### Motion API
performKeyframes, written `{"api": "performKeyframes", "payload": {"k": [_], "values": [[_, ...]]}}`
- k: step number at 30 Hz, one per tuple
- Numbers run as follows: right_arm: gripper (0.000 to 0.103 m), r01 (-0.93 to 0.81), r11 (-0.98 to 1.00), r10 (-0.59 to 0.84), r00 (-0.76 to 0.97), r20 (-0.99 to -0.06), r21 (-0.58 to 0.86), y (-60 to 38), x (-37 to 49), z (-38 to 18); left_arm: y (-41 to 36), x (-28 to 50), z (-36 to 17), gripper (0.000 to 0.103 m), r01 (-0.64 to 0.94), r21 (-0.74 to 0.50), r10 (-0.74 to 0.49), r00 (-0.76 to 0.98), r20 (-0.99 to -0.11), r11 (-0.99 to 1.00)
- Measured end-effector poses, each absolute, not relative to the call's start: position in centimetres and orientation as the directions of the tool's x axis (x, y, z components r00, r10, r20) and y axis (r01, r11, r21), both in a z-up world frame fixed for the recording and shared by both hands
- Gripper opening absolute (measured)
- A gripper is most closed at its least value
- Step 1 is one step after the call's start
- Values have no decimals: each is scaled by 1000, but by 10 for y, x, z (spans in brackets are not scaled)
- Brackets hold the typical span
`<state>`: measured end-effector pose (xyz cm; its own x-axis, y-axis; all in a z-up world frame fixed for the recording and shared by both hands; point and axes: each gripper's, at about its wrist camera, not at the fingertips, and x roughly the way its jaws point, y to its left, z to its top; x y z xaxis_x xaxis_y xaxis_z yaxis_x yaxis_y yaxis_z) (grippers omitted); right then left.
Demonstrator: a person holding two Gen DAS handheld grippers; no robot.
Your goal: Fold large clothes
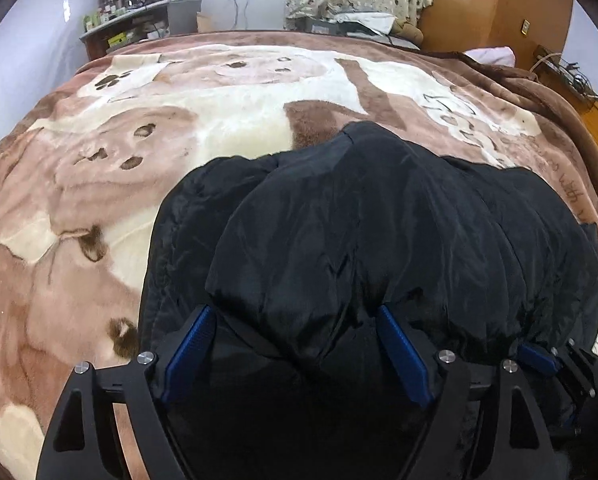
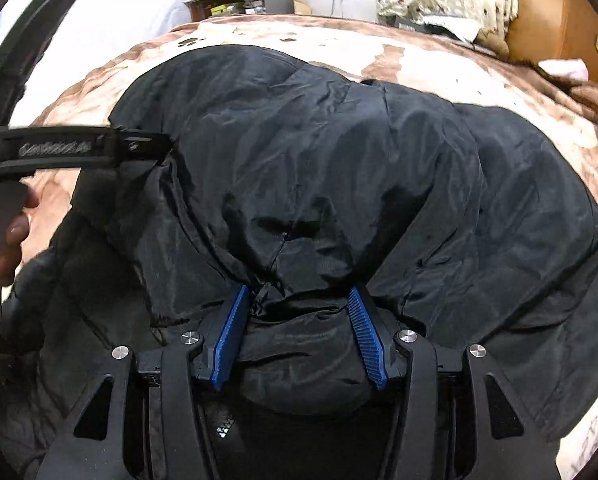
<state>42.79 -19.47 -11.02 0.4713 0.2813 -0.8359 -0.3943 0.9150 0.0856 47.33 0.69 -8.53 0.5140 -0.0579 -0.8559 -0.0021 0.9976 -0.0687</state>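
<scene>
- left gripper (image 1: 295,316) clamps the near edge of the black puffy jacket (image 1: 379,220)
- right gripper (image 2: 301,304) pinches it too, so the fold probably carries evenly over the blanket (image 1: 99,184)

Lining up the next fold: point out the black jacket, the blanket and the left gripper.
black jacket (image 1: 379,220): left wrist view, top panel.
blanket (image 1: 99,184): left wrist view, bare patch left of jacket.
left gripper (image 1: 299,320): left wrist view, midway between fingers.

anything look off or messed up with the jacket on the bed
Nothing looks damaged or spilled. The black jacket lies bunched and puffy on the brown blanket, not yet flat. The left gripper and right gripper each have fabric gathered between their fingers.
</scene>
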Motion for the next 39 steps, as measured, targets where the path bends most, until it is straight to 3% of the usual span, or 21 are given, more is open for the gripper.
{"api": "performKeyframes", "payload": {"k": [4,14,22,30,39], "values": [[53,-362,928,262,467,-844,88,-196,423,-97,15,451,-67,82,-12,-135,-111,499,-860,991],[53,-297,944,309,630,-712,146,-247,327,12,44,343,16,82,74,-165,-178,566,-805,983],[53,-229,964,258,696,-670,133,-294,221,63,76,242,47,84,98,-119,-153,573,-805,988],[60,-98,985,169,680,-714,140,-342,142,46,100,175,12,85,37,-160,-156,505,-849,986],[64,71,987,74,583,-809,141,-385,98,-29,107,144,-51,86,-44,-220,-181,428,-885,974]]}}
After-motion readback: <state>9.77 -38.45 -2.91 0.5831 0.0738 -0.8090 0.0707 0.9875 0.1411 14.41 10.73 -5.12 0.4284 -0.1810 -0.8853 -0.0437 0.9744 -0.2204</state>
